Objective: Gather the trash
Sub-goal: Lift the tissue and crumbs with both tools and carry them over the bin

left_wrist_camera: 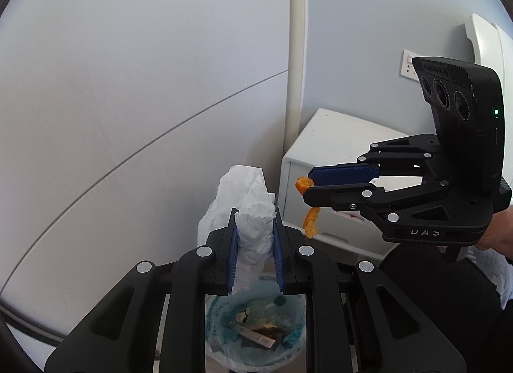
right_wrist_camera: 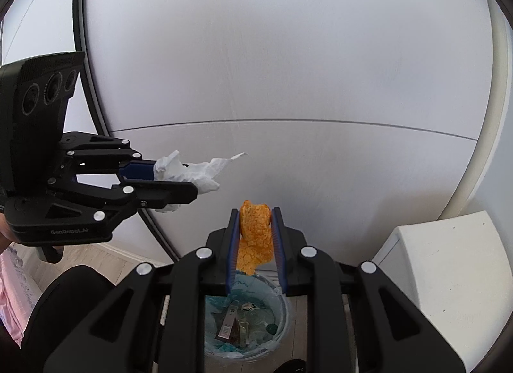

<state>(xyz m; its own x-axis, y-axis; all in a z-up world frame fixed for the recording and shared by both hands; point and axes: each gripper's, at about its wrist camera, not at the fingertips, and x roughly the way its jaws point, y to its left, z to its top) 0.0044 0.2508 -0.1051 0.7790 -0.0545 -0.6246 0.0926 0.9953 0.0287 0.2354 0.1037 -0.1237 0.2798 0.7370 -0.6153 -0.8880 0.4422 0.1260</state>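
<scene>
My left gripper [left_wrist_camera: 255,212] is shut on a crumpled white tissue [left_wrist_camera: 247,209], which sticks out past its blue pads. My right gripper [right_wrist_camera: 255,211] is shut on a piece of orange peel [right_wrist_camera: 255,238] that hangs down between its pads. Both hover above a round trash bin [right_wrist_camera: 282,305] with a blue-green liner, holding wrappers, a box and a bottle cap. In the left wrist view the right gripper [left_wrist_camera: 307,185] comes in from the right with the orange peel [left_wrist_camera: 311,222] dangling. In the right wrist view the left gripper [right_wrist_camera: 192,185] enters from the left with the tissue [right_wrist_camera: 205,174].
A white wall panel [right_wrist_camera: 288,68] stands close behind the bin. A white cabinet [left_wrist_camera: 333,161] sits to the right of the bin, with a cream pipe [left_wrist_camera: 296,52] running up beside it. Light wood floor [right_wrist_camera: 118,260] shows at the left, and a hand [left_wrist_camera: 497,238] holds the right gripper.
</scene>
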